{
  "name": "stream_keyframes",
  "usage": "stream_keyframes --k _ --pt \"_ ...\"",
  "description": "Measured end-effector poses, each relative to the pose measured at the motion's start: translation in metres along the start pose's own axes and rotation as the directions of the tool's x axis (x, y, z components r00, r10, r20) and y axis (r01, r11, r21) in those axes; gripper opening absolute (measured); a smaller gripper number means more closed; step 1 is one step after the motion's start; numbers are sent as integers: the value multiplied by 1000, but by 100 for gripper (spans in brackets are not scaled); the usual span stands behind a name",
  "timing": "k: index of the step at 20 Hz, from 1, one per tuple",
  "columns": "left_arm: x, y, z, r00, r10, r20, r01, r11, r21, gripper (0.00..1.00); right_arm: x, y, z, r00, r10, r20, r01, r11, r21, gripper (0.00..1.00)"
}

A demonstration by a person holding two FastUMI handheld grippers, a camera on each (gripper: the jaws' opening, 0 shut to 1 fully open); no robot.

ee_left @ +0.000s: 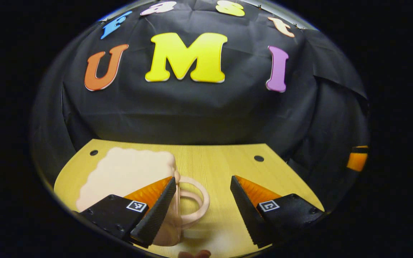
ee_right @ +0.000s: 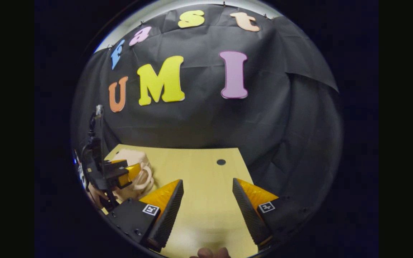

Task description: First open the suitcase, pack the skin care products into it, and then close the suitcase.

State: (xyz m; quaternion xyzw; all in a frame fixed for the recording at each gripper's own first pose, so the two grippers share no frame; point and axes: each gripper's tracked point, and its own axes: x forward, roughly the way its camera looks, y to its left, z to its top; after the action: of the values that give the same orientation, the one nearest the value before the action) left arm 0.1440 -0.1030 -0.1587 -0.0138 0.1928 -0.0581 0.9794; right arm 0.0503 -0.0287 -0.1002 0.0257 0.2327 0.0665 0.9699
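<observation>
Wooden tabletop point(ee_left: 213, 168) carries the closed pink suitcase point(ee_left: 127, 175) beside the spread left gripper point(ee_left: 203, 211) fingers; right gripper point(ee_right: 206, 211) spread; packing pending.

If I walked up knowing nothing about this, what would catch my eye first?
Probably the pale pink suitcase with its looped handles, lying closed on the left of the yellow wooden table. Next, the left gripper, open, its fingers straddling the handles. In the right gripper view, the right gripper hangs open over bare tabletop, with the suitcase off to its left.
</observation>
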Motion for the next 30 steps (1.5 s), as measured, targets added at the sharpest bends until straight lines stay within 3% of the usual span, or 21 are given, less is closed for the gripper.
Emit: stream_keyframes --k 2,4,9,15,16,17,18,24,25,26,28,30 --pt "-19 7 52 994 13 107 -14 1000 8 97 5 19 33 996 7 94 -6 1000 -15 77" --pt "-37 14 91 980 29 195 -33 999 14 97 6 31 62 983 -4 183 9 1000 -24 81" --pt "-77 20 143 947 56 317 -54 998 -15 96 3 49 106 946 -47 321 52 999 -7 81" --pt "-92 26 139 943 85 322 -67 996 -66 96 0 65 107 942 -33 333 43 999 -23 77" --pt "-92 28 137 943 97 318 -79 995 -68 96 0 65 106 942 -34 333 45 999 -26 81" --pt "-92 30 134 944 104 313 -86 994 -71 96 0 66 105 943 -33 331 46 998 -31 77" --pt "-92 32 133 945 104 311 -86 994 -73 97 -1 68 105 943 -34 331 48 998 -35 81" --pt "-96 35 132 944 100 315 -78 993 -84 100 -3 74 102 943 -34 332 52 998 -44 81" --pt "-96 36 131 943 103 316 -80 993 -85 96 -3 75 103 941 -33 336 52 998 -47 81" --pt "-93 38 130 945 105 311 -80 993 -91 96 -2 76 104 939 -32 342 52 997 -49 77" --pt "-90 38 122 952 107 288 -80 991 -103 97 0 79 105 938 -29 345 49 998 -50 81" --pt "-92 39 123 952 110 286 -83 991 -106 96 0 84 104 940 -18 341 39 998 -55 77"
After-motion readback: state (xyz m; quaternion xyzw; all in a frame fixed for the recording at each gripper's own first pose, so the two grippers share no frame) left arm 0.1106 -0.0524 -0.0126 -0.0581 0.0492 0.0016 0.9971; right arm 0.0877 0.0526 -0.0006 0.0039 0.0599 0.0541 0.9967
